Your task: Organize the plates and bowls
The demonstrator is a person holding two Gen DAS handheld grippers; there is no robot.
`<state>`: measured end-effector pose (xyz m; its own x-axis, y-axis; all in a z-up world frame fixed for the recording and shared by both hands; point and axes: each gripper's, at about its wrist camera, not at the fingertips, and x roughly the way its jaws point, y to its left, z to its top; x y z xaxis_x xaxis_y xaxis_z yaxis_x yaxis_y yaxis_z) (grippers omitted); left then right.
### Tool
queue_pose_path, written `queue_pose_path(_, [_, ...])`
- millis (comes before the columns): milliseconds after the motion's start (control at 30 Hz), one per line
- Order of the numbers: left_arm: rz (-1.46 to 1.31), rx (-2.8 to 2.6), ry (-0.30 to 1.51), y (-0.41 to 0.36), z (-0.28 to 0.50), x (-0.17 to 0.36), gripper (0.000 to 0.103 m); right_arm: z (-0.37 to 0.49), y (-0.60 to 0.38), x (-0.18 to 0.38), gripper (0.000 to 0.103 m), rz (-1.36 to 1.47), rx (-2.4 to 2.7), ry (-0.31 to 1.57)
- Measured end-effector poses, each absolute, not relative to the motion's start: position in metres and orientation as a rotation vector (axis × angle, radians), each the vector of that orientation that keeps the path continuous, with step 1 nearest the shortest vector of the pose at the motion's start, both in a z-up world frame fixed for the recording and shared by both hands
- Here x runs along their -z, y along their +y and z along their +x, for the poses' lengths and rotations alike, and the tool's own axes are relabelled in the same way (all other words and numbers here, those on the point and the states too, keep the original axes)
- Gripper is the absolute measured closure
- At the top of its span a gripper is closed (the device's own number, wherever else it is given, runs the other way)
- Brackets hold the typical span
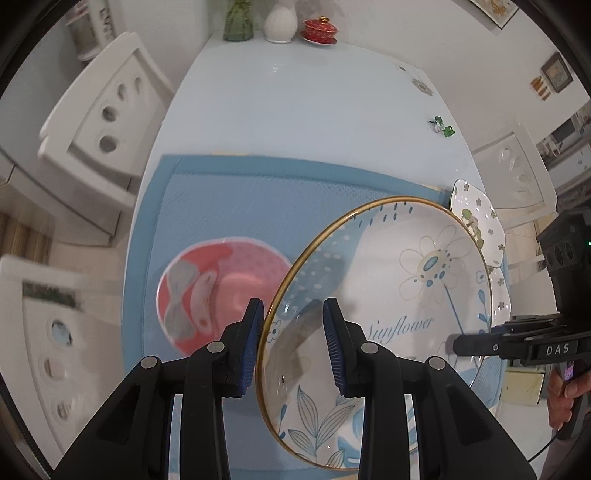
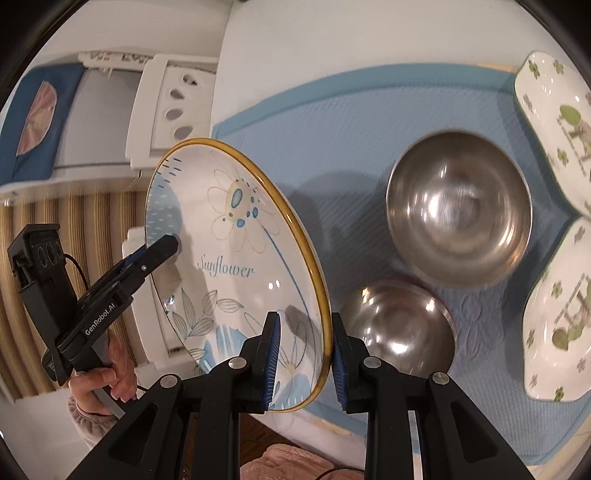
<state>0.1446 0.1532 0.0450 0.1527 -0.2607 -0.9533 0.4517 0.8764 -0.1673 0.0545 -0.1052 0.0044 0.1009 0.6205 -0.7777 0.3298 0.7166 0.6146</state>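
Glossy round plate (image 1: 391, 295) (gold-rimmed), both grippers clamped.

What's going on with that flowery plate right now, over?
Both grippers, left and right, clamped on opposite rims of the Sunflower plate, held tilted above the blue mat. Pink plate and steel bowls lie below.

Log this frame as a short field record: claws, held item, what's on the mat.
held: Sunflower plate, tilted, lifted off the mat
left claw: shut on the plate's rim
right claw: shut on the opposite rim
mat: blue, on the table
on mat: pink plate, two steel bowls, two white clover dishes
far table edge: vases, red lidded cup
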Motion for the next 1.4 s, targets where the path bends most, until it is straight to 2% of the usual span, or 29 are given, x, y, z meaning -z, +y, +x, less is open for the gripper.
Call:
queue_pose_path(567, [0.123, 0.456, 1.35, 0.207, 0.064, -0.029, 0.074, 0.0, -0.047, 0.016, 0.077, 0.792, -0.301, 1.548])
queue_pose_path(1133, [0.043, 0.401, 1.451, 0.247, 0.02, 0.029, 0.074, 0.007, 0.011, 0.082, 0.075, 0.8, -0.306, 1.643])
queue_pose_path(1400, [0.079, 0.388, 1.485, 0.243, 0.01, 0.052, 0.074, 0.011, 0.029, 0.11, 0.075, 0.798, -0.298, 1.682])
